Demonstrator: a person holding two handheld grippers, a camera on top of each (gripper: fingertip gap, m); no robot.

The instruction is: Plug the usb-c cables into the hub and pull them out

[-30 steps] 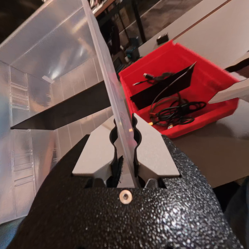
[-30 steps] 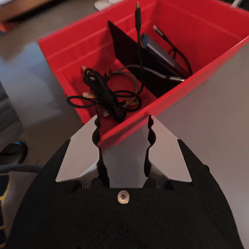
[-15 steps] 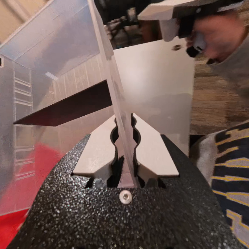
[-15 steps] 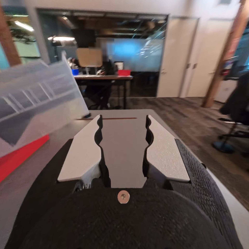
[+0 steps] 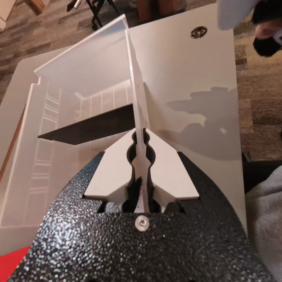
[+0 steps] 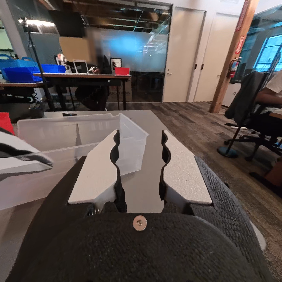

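White tabletop point(image 5: 190, 64) carries a clear bin point(image 5: 85, 73), left gripper point(image 5: 140, 137) clamped on its wall; right gripper point(image 6: 140, 132) fingers apart.

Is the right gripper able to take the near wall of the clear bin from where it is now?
Probably yes. The right gripper is open and holds nothing, and the clear bin stands just ahead to its left. The left gripper already clamps one wall.

clear bin point(image 5: 85, 71): 1 | black divider point(image 5: 91, 129): 1 | table point(image 5: 190, 76): 1
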